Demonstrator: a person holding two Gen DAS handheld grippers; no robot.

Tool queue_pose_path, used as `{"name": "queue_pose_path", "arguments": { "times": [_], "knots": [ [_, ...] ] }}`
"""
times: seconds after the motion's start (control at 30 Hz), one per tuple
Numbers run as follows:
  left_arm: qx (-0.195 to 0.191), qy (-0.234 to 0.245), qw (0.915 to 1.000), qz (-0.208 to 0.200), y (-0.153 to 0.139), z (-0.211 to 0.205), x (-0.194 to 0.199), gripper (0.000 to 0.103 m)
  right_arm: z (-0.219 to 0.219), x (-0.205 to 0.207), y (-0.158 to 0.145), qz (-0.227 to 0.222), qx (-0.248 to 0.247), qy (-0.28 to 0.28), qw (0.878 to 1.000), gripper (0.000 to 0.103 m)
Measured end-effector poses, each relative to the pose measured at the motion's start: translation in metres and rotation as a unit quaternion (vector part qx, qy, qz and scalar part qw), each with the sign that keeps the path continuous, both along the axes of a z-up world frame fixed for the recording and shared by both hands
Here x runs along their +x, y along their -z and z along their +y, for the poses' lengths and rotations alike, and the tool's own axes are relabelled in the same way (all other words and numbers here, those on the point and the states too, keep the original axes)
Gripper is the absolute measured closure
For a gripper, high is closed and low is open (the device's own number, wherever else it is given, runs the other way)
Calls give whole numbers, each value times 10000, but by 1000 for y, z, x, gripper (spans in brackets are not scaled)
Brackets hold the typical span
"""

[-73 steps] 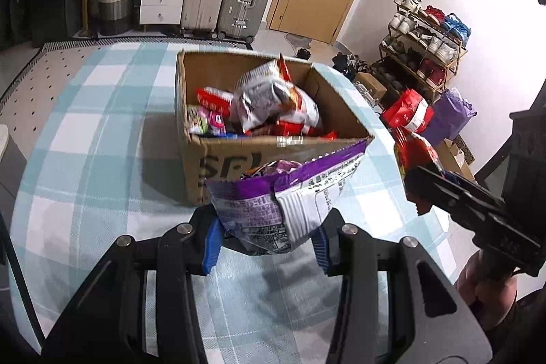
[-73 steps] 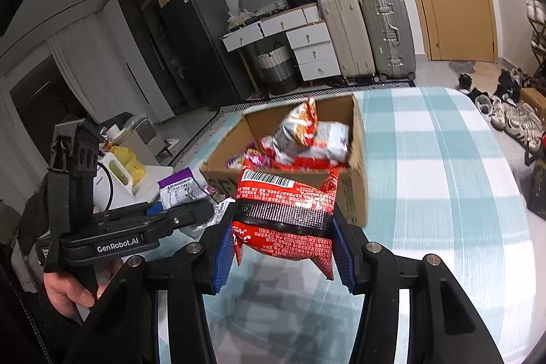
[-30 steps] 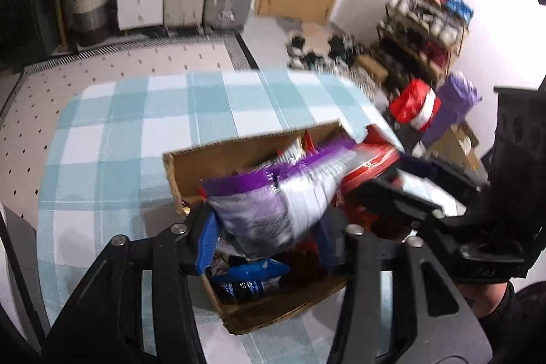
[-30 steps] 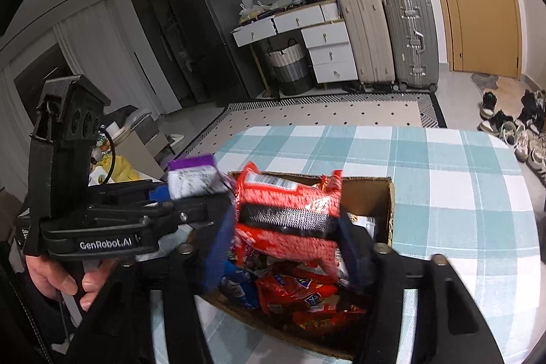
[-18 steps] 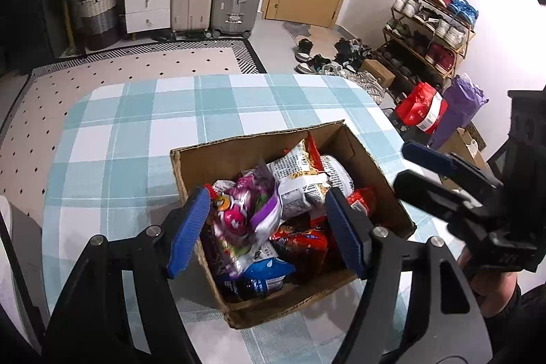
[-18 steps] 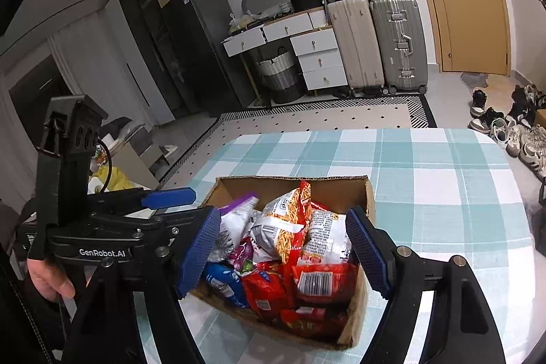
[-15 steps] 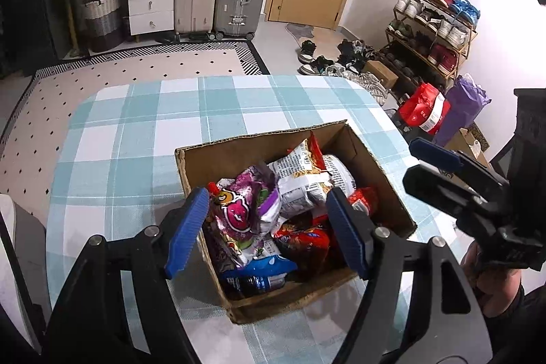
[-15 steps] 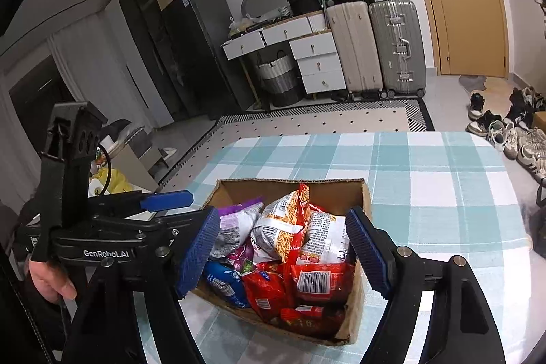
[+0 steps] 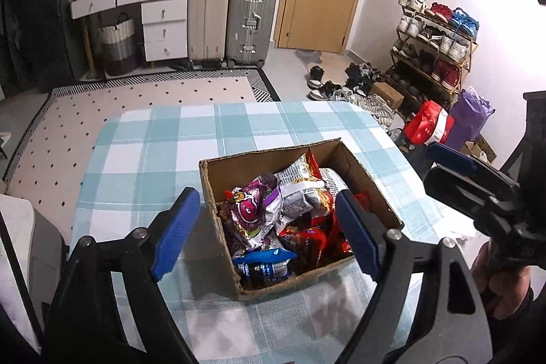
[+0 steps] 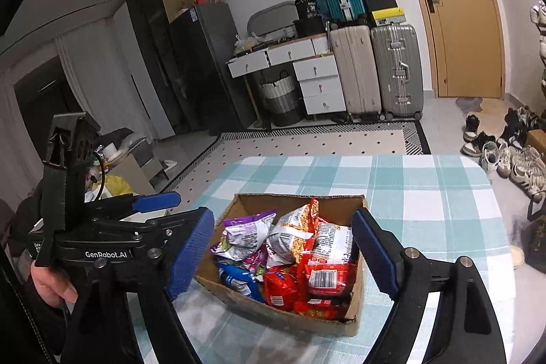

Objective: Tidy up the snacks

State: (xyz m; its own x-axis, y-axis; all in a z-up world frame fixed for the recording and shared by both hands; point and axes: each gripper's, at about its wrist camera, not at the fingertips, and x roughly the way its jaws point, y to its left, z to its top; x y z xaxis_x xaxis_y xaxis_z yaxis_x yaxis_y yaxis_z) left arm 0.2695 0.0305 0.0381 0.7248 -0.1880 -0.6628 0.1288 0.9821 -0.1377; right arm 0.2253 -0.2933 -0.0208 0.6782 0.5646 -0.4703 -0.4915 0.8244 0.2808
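- We have both tools free: the left hand-held gripper (image 9: 264, 227) stands released, its jaws having just been opening, with nothing between the blue pads (image 9: 177, 229).
- The right hand-held gripper (image 10: 283, 253) is released too; its jaws have also just been opening and hold nothing.
- The snacks sit in the cardboard box (image 9: 361, 171), which rests on the checked worktop (image 9: 153, 145). Through the left camera we look down past the pads at a purple packet (image 9: 254, 205) near the box's left wall, a silver-and-red packet (image 9: 303, 186) behind it, red packets (image 9: 309, 237) in front and a blue packet (image 9: 262, 263) at the near end.
- From the right camera the same load shows: the purple packet (image 10: 247, 229), a silver noodle-style packet (image 10: 290, 234), a red packet with a barcode (image 10: 329, 261) and a blue one (image 10: 239, 282). All lie inside the walls; the noodle packet's top pokes above the rim.
- We judge the step in hand to be the release and lift-off after a drop into the box.
- We see no loose snack on the bare worktop in either view, so we cannot tell whether more remain outside the frames.
- The next move, as we read it, calls for clearing both tools from the box rim, then either seeking another packet or tidying the pile so nothing rides above the edge.
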Motion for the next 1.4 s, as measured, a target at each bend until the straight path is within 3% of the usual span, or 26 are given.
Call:
{"name": "queue_pose_path", "arguments": {
  "times": [0.57, 0.73, 0.83, 1.13, 1.4],
  "knots": [
    [212, -427, 9978, -461, -9, 11, -70, 15, -22, -69, -16, -573, 191, 102, 9981, 13],
    [158, -517, 9961, -696, -3, 18, -91, 4, -31, -88, -11, -715, 166, 233, 9970, 12],
    [183, -609, 9943, -859, -2, 22, -102, 2, -40, -96, -6, -673, 388, 198, 9968, 12],
    [260, -827, 9879, -1284, 17, 32, -135, 1, -50, -128, 8, -994, 217, 344, 9942, 8],
    [326, -975, 9845, -1421, 56, 36, -147, 1, -51, -154, 37, -1228, -158, 587, 9906, 8]
  ]
}}
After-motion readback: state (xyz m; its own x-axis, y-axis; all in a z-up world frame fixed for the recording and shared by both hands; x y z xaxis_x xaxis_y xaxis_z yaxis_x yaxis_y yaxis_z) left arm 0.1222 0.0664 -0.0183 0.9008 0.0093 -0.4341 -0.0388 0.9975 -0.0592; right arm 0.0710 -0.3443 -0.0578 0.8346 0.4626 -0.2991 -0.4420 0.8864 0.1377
